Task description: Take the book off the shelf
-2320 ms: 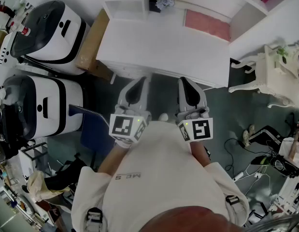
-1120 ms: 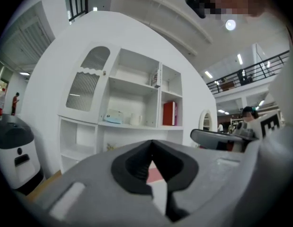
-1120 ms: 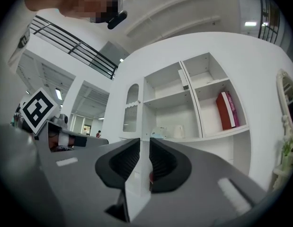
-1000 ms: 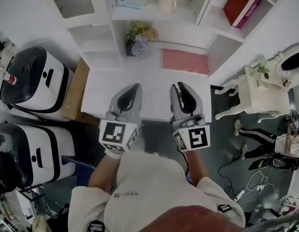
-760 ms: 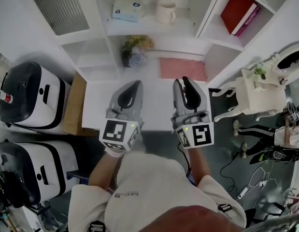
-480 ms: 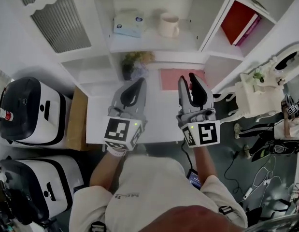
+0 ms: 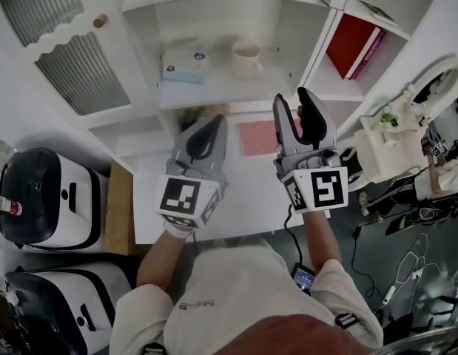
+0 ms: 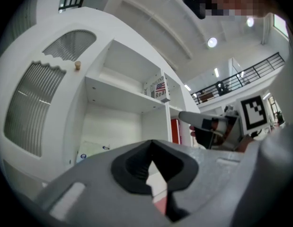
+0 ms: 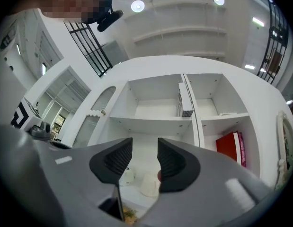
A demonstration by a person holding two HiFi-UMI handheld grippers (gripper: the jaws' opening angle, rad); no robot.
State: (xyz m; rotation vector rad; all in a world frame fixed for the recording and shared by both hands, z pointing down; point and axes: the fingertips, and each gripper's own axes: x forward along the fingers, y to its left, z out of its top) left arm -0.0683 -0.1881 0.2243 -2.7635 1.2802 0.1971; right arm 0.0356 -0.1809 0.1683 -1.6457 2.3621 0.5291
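Opening with nothing between them, the jaws of the right gripper [image 7: 291, 98] face the white shelf [image 7: 236, 100], clear of the red book [image 7: 348, 44]. The left gripper [image 7: 216, 122] hangs just to its left, jaws closed together on nothing. Both hover over the white desk [image 7: 251, 198] and its pink mat [image 7: 252, 137]. The book leans in the shelf's right compartment, far right of the right gripper, across a divider from the mug [image 7: 245, 58] and the tissue box [image 7: 184, 66] farther left.
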